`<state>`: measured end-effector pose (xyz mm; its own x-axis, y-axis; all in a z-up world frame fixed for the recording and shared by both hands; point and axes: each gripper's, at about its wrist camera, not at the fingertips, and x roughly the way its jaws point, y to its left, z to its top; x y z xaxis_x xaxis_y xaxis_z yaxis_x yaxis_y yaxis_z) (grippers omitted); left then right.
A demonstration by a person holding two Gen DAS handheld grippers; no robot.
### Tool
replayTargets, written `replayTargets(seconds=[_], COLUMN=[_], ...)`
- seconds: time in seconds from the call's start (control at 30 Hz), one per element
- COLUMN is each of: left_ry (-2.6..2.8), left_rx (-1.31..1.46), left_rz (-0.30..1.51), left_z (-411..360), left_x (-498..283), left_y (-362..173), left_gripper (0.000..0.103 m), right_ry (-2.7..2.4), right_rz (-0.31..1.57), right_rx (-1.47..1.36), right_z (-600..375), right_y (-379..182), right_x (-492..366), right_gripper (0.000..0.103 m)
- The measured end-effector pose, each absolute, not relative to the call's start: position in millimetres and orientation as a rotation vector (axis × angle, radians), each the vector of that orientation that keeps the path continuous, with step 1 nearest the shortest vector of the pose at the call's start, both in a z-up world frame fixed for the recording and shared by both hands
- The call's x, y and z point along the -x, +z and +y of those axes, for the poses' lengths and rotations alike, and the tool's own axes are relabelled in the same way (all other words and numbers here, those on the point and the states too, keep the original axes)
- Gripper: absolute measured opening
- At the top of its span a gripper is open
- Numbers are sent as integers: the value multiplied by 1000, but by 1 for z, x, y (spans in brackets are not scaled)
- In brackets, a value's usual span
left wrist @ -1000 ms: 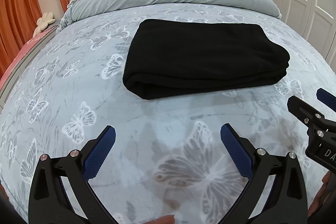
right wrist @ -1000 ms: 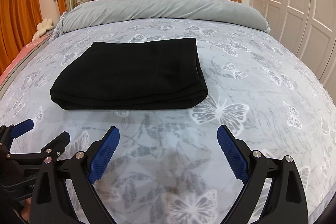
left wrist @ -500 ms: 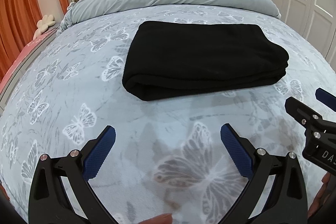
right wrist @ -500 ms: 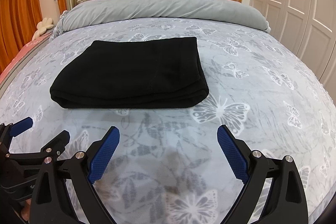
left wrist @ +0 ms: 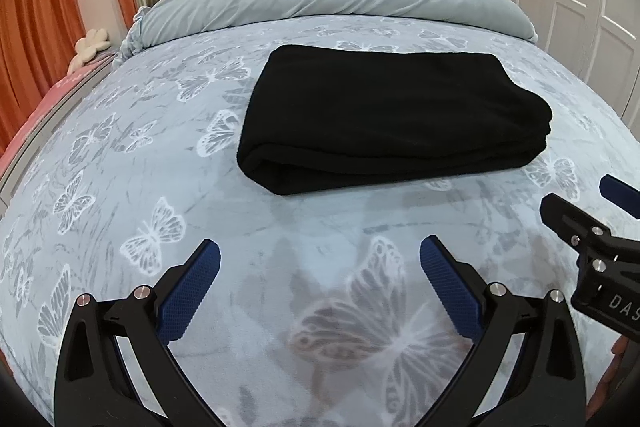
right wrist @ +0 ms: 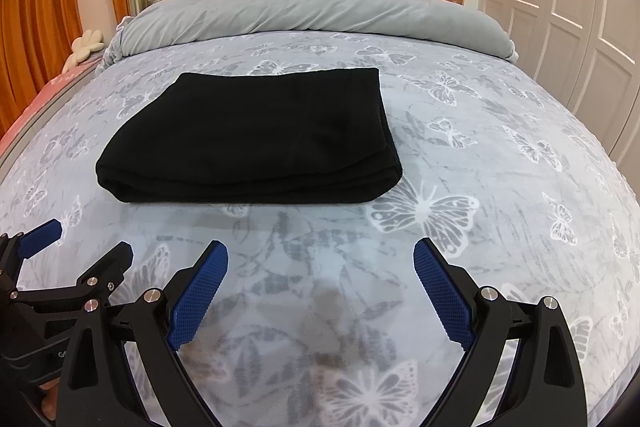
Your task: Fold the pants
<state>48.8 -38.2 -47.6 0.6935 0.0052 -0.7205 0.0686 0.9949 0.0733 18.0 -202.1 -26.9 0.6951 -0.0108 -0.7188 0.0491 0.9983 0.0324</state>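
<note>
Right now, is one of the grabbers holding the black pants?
No, the black pants lie folded on the bed, and both the left gripper and the right gripper are open and empty.

Soft, even indoor light, faint shadows, strong fisheye bending, dark vignetted corners.

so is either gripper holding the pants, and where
Nothing is held. The left gripper and right gripper are both open over the bed, short of the folded pants.
</note>
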Motion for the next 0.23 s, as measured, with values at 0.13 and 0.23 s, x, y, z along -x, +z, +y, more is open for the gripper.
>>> replayTargets(seconds=[0.13,0.23], left_ry=[-50,-57], left_rx=[-84,-84], left_rz=[827,839], left_z=[-36,-36], left_x=[-52,-54], left_y=[-48,-50], left_gripper=[98,98], right_ry=[-31,-29], right_rz=[800,800], right_rx=[-49,-49], right_z=[-205,-206], right_y=[-28,-29], right_x=[-19,-19], right_gripper=[92,92])
